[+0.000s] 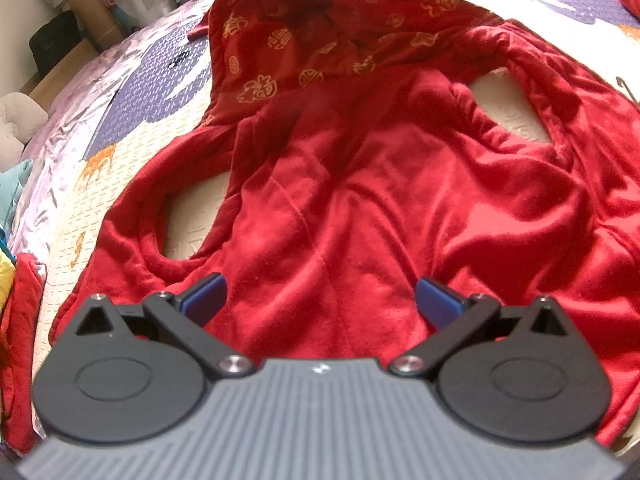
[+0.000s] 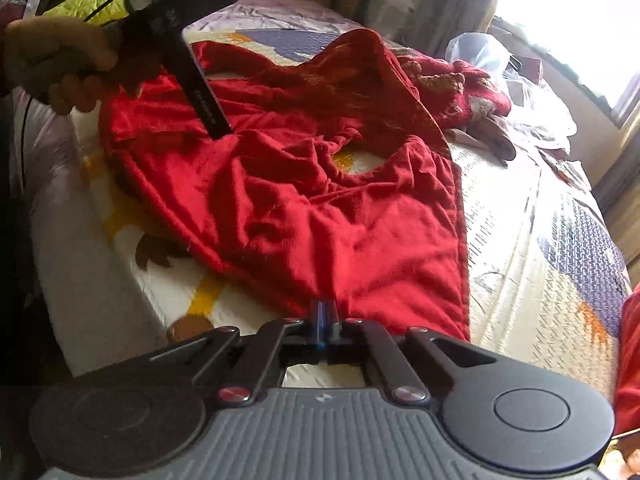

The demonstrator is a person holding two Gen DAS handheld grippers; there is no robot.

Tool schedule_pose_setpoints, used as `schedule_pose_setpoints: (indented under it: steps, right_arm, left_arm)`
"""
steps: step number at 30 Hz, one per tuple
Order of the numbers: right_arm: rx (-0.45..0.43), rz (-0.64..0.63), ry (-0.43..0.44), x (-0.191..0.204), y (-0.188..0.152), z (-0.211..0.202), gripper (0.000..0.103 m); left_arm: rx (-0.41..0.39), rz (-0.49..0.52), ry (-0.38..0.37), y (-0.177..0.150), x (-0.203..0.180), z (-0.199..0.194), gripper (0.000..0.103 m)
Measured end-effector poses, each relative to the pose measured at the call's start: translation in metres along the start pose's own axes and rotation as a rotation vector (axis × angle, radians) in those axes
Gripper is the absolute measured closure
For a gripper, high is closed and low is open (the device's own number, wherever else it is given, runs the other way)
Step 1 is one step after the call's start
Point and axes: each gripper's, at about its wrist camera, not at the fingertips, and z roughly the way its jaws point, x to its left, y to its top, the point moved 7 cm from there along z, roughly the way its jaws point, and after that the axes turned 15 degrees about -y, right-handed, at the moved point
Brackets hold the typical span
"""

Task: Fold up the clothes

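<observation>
A red fleece vest [image 1: 360, 208] with a gold-patterned satin outer side [image 1: 280, 52] lies spread, lining up, on the bed mat [image 1: 152, 168]. My left gripper [image 1: 320, 300] hovers open just over its near part, with nothing between the blue pads [image 1: 208, 296]. In the right wrist view the same vest [image 2: 304, 200] is wrinkled, and my right gripper [image 2: 326, 312] is shut on its near hem. A hand [image 2: 60, 60] holds the left gripper's body [image 2: 188, 56], which points down into the vest's far side.
More red clothing [image 2: 460, 88] and a plastic bag [image 2: 480, 52] lie at the far end of the bed. Red and yellow clothes [image 1: 20, 320] are piled off the left edge. Boxes [image 1: 80, 0] stand by the wall. The mat's right part [image 2: 540, 240] is bare.
</observation>
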Motion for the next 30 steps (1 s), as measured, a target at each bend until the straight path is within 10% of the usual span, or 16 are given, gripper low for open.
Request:
schedule_pose_setpoints:
  steps: [4, 8, 17, 30]
  right_arm:
    - [-0.01, 0.018, 0.014, -0.002, -0.005, -0.005, 0.103]
    - [-0.089, 0.071, 0.089, 0.012, 0.006, -0.008, 0.077]
    - [-0.197, -0.179, 0.136, 0.092, 0.035, 0.005, 0.077]
    - [-0.144, -0.184, 0.192, 0.077, 0.039, -0.001, 0.095]
  left_arm:
    - [-0.001, 0.006, 0.004, 0.0, 0.0, -0.001, 0.0]
    - [-0.001, 0.0, 0.001, 0.001, 0.0, -0.001, 0.0]
    - [-0.002, 0.003, -0.005, 0.0, 0.002, -0.002, 0.0]
    - [0.008, 0.026, 0.032, -0.005, 0.008, -0.002, 0.0]
